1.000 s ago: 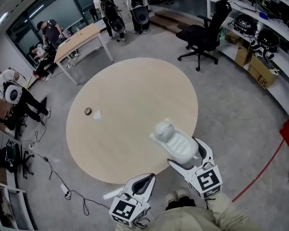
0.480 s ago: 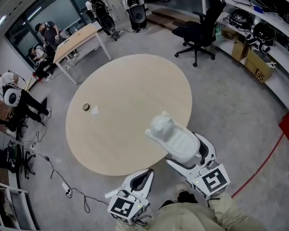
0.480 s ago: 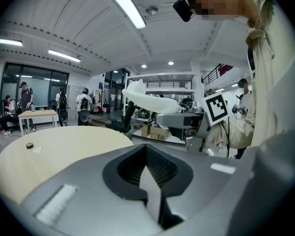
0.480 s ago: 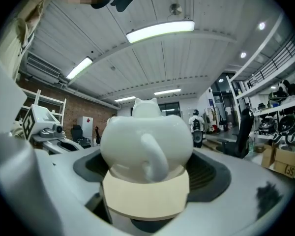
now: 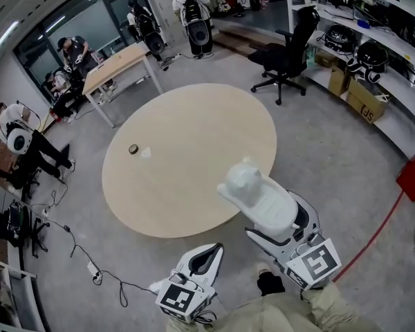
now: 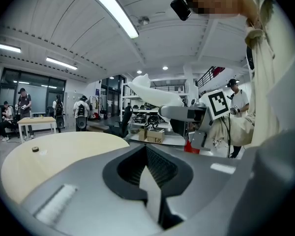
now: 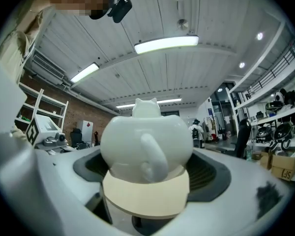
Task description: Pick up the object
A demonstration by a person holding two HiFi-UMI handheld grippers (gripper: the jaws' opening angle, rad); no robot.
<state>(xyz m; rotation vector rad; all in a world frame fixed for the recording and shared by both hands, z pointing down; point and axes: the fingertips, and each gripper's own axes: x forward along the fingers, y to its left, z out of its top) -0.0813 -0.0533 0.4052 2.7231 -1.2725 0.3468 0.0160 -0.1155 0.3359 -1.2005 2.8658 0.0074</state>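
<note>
A white cat-shaped figure (image 5: 254, 196) on a beige base is held in the air over the near right edge of the round wooden table (image 5: 187, 144). My right gripper (image 5: 280, 223) is shut on it. In the right gripper view the figure (image 7: 146, 136) fills the middle, with its base (image 7: 145, 195) seated between the jaws of the right gripper (image 7: 147, 181). My left gripper (image 5: 197, 265) hangs lower at the left, off the table, and is shut on nothing. In the left gripper view its pads meet at the left gripper (image 6: 150, 181), and the figure (image 6: 150, 90) shows beyond.
A small dark ring (image 5: 133, 149) and a white scrap (image 5: 146, 152) lie at the table's far left. A black office chair (image 5: 287, 47) stands behind the table. A rectangular desk (image 5: 121, 61) with people around it is at the back left. Cables (image 5: 90, 261) trail on the floor.
My right gripper has carried the cat figure up and back toward me, from over the table to its near edge. The left gripper has stayed shut in place.
</note>
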